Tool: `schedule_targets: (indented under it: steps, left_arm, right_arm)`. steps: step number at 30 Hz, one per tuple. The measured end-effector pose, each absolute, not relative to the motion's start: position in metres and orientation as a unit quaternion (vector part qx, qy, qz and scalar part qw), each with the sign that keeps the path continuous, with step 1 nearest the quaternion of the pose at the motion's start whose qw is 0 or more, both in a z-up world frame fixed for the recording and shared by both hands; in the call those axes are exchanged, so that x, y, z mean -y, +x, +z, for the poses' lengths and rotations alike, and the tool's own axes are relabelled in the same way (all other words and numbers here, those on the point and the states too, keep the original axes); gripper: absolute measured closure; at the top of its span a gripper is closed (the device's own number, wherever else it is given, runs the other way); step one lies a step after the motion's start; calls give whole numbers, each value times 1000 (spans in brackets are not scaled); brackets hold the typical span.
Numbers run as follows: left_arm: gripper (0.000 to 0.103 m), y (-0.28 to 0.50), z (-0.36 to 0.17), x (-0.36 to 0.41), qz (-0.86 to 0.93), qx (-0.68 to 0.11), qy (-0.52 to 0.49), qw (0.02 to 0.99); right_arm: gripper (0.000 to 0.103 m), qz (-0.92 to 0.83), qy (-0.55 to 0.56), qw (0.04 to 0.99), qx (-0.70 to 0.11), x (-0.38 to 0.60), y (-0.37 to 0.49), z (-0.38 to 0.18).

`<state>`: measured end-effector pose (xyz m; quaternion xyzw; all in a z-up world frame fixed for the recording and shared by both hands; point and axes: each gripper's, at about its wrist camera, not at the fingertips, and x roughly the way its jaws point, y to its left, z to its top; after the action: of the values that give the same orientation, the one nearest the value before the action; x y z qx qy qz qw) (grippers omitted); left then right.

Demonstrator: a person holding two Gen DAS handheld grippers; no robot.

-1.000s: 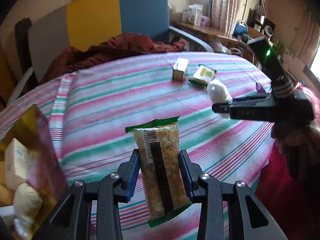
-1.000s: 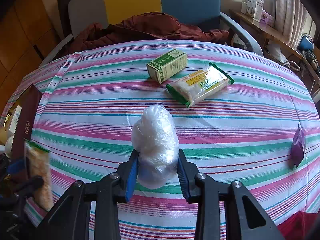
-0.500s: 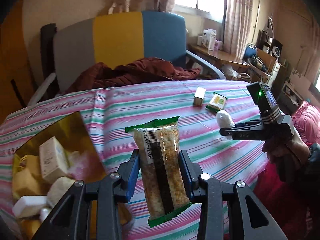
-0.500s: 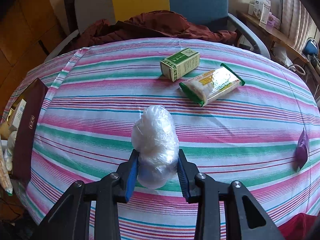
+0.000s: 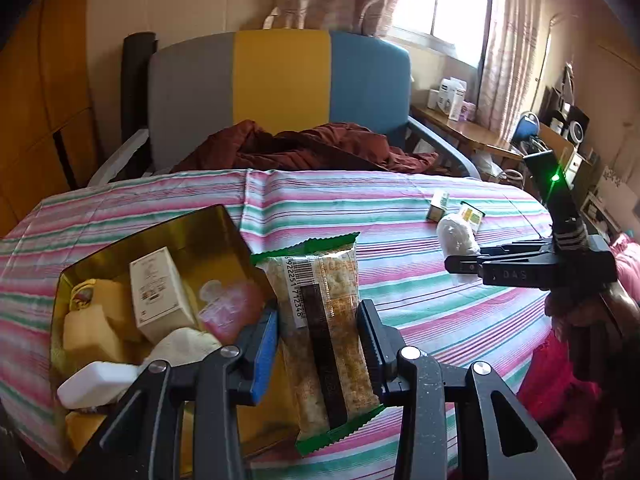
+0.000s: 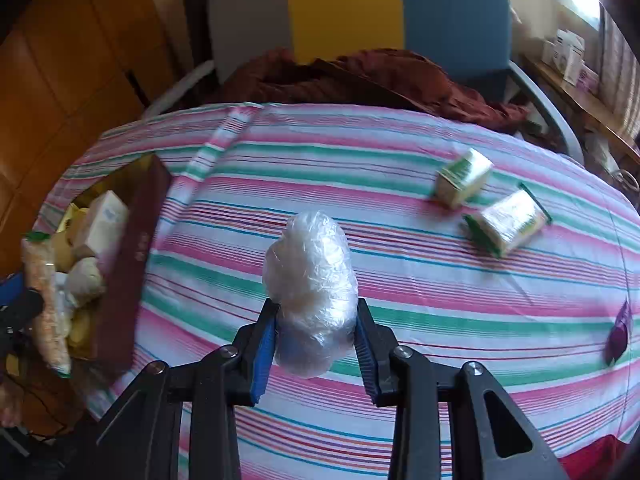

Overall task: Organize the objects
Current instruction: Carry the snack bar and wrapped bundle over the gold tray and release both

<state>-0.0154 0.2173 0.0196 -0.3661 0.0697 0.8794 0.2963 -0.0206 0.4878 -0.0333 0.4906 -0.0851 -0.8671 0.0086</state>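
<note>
My left gripper (image 5: 318,336) is shut on a green-edged cracker packet (image 5: 320,328), held upright just right of an open gold-lined box (image 5: 192,236). The packet also shows at the left edge of the right wrist view (image 6: 44,300). My right gripper (image 6: 316,336) is shut on a clear plastic-wrapped white ball (image 6: 312,292), held above the striped tablecloth (image 6: 400,280). That ball and gripper show at the right of the left wrist view (image 5: 456,236). The box (image 6: 132,256) holds several small items.
A green-and-cream carton (image 6: 462,178), a second green-edged packet (image 6: 508,224) and a purple wrapper (image 6: 618,332) lie on the cloth at right. A grey, yellow and blue chair (image 5: 280,88) with a maroon garment (image 5: 304,148) stands behind the table.
My left gripper has swung left and back with the cracker packet, bringing the gold box beside it. My right gripper has turned left with the ball, so the box has come into its view.
</note>
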Motion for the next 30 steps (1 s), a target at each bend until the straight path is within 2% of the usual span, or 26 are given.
schedule_targets:
  steps: [13, 30]
  left_arm:
    - [64, -22, 18, -164, 890, -32, -370, 265]
    - [64, -34, 24, -22, 915, 63, -363, 167]
  right_arm:
    - [67, -879, 457, 114, 67, -376, -25, -4]
    - [67, -859, 465, 207, 56, -271, -19, -15]
